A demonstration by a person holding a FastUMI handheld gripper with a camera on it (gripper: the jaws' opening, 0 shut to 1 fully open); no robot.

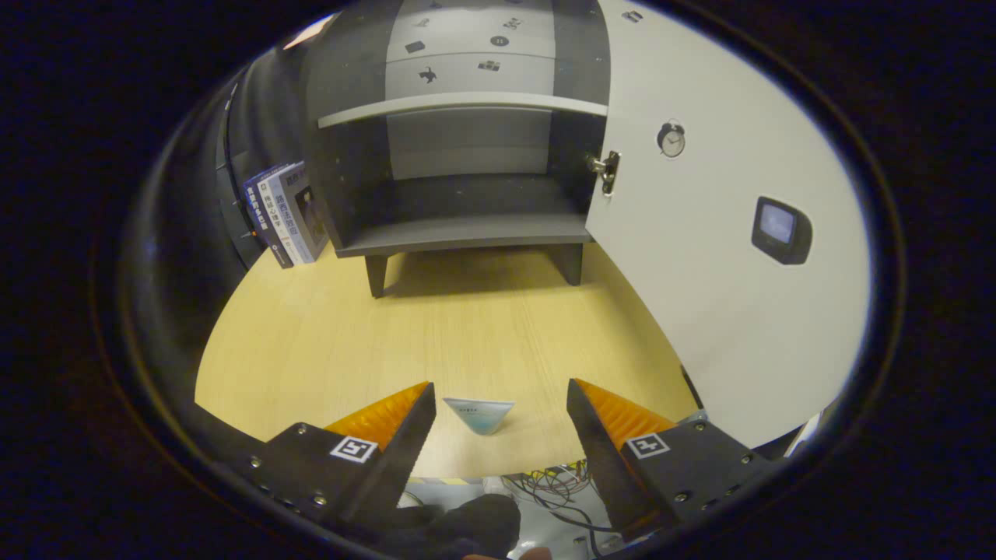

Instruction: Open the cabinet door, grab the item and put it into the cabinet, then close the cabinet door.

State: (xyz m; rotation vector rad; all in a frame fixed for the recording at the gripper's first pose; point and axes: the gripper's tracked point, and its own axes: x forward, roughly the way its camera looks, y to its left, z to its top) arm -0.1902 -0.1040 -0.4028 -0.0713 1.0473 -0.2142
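Observation:
A dark grey cabinet (459,179) stands on short legs at the far side of the wooden table (436,327). Its white door (724,257) is swung wide open to the right, hinged at a metal hinge (605,171). Inside, the lower compartment floor (467,229) is bare and a pale shelf (459,105) runs above it. A small white and blue box (480,414) lies near the table's front edge, between my fingers and not touched by either. My gripper (498,404) is open, fingers wide apart on both sides of the box.
Several upright books (284,214) lean beside the cabinet's left wall. The open door carries a clock picture (671,140) and a screen picture (780,229). Loose cables (556,482) and a dark sleeve (467,521) lie below the table's front edge.

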